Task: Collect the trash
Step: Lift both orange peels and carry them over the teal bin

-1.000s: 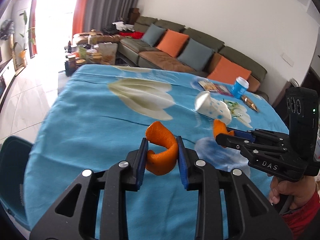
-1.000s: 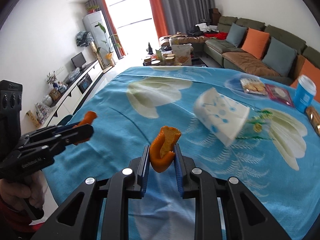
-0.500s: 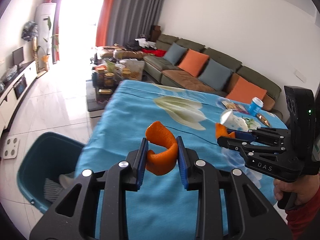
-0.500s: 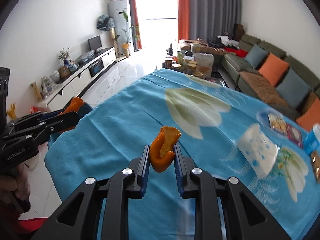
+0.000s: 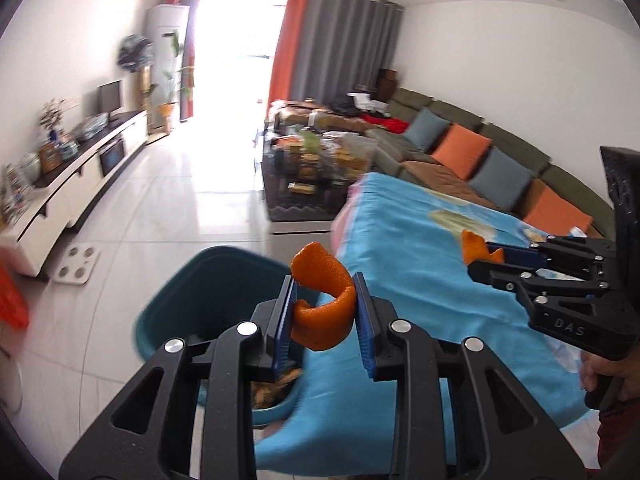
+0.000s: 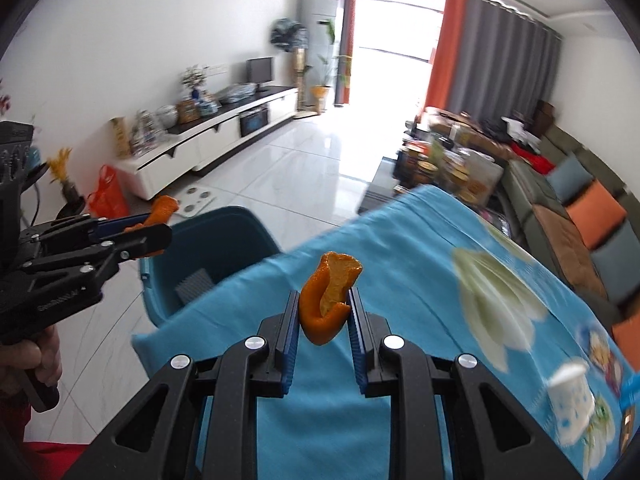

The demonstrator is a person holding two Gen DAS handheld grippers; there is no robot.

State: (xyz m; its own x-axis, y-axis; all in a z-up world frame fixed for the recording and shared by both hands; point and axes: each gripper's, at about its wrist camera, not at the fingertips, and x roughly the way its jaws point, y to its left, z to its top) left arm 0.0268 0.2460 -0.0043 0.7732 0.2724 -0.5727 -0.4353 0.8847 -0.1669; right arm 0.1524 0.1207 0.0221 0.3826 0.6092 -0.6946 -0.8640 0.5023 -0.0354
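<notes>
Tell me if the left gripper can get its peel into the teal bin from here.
Probably yes: the left gripper, clamping its orange peel, sits beside the teal bin, whose open top shows nothing covering it.

A home living room: long sofa (image 5: pixel 460 148), TV cabinet (image 6: pixel 208 136), curtains (image 6: pixel 492 48).

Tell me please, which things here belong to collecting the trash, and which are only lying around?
For the job:
curled orange peel in left gripper
orange peel piece in right gripper
teal bin

Just lying about:
white cup
floor scale
</notes>
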